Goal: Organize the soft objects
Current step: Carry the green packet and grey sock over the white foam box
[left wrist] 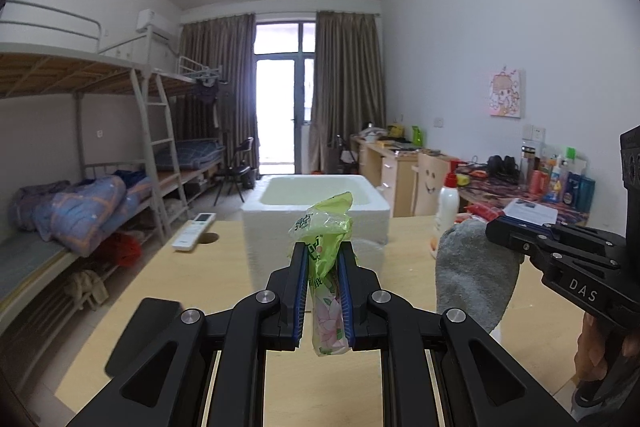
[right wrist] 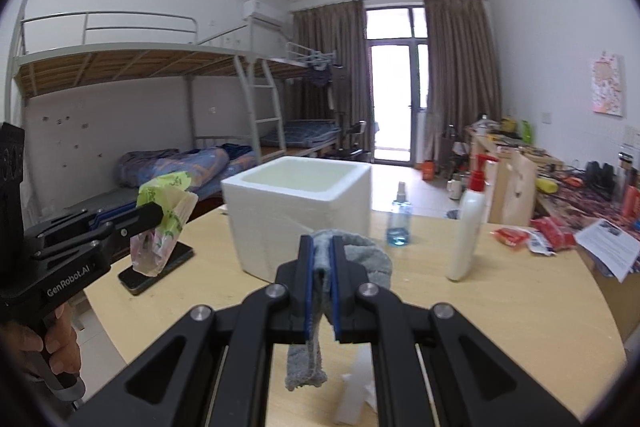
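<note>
My left gripper point(left wrist: 323, 251) is shut on a green and pink tissue pack point(left wrist: 326, 267), held above the wooden table point(left wrist: 208, 291); the pack point(right wrist: 166, 223) and that gripper point(right wrist: 158, 217) also show at the left of the right wrist view. My right gripper point(right wrist: 321, 247) is shut on a grey sock point(right wrist: 360, 259), which hangs down between its fingers. The same sock point(left wrist: 474, 275) dangles at the right of the left wrist view, under the right gripper point(left wrist: 490, 231). A white foam box point(right wrist: 296, 211), open at the top, stands on the table ahead of both grippers, also seen as the box point(left wrist: 316, 223).
On the table stand a white pump bottle point(right wrist: 468, 231), a blue spray bottle point(right wrist: 399, 223), red snack packets point(right wrist: 532, 235), a dark phone point(right wrist: 156, 271) and a white remote point(left wrist: 194, 231). Bunk beds point(left wrist: 80, 211) line the left wall, cluttered desks point(left wrist: 520, 183) the right.
</note>
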A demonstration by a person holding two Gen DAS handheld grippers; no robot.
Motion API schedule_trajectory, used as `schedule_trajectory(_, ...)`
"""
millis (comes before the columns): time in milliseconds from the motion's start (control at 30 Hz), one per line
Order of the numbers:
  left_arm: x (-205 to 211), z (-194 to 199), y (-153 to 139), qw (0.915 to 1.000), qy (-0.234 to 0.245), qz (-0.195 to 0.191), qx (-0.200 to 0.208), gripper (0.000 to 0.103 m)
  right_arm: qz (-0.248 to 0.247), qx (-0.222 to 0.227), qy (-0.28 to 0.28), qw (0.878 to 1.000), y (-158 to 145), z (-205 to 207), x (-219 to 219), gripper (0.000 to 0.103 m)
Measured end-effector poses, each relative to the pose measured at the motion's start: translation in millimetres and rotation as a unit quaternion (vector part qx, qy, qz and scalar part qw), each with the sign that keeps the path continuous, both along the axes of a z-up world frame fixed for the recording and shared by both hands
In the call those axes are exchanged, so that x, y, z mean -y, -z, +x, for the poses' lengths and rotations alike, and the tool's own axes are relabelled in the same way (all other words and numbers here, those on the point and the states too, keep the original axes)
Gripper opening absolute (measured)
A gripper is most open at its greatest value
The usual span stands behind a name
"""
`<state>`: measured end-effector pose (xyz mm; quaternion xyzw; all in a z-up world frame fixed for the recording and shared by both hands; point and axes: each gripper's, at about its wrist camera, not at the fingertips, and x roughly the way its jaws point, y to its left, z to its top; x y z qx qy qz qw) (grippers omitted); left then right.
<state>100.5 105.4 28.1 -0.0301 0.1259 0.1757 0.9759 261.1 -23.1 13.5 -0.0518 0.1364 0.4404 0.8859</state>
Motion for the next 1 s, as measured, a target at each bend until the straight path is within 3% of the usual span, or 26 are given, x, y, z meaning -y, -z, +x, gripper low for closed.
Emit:
schedule_trajectory(333, -16, 9, -4, 0.9996, 0.016, -0.025, -0.002, 0.016, -0.008, 0.002, -0.012, 1.0, -4, 0, -25, 0.01)
schedule_trajectory(667, -26, 24, -16, 0.9991, 0.033, -0.027, 0.001, 0.016, -0.004, -0.008, -0.011, 1.0, -16, 11, -36, 0.01)
schedule_trajectory(1000, -34, 39, -45, 0.999, 0.04, -0.009, 0.017, 0.016, -0.014, 0.017, 0.004, 1.0, -42, 17, -53, 0.01)
